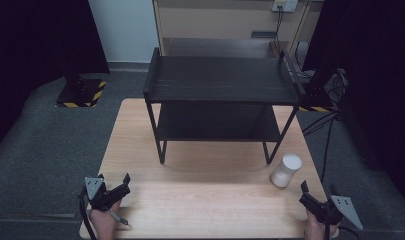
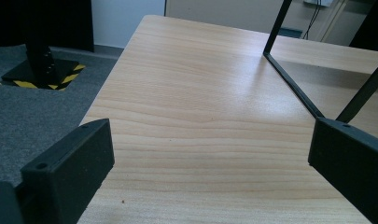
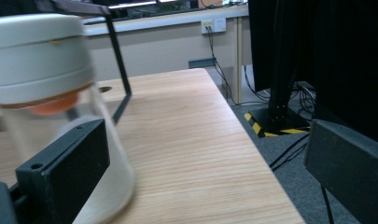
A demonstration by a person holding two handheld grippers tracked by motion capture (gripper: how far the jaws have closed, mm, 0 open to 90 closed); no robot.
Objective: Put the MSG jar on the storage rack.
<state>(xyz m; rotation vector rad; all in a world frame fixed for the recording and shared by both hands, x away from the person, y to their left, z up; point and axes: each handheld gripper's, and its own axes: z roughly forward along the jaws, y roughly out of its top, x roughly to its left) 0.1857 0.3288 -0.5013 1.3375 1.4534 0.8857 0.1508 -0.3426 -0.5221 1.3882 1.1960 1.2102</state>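
Fingers (image 3: 74, 154) of my right gripper (image 1: 317, 192) gape wide, empty; left gripper (image 1: 113, 182) too. I should swing left, centring the white jar (image 1: 286, 170) before squeezing.

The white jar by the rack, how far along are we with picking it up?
Nothing looks done yet: the white jar stands on the table beside the black rack. In hand: the right gripper is open close to the jar, not around it. The left gripper is open over bare wood. Grasping and moving remain.
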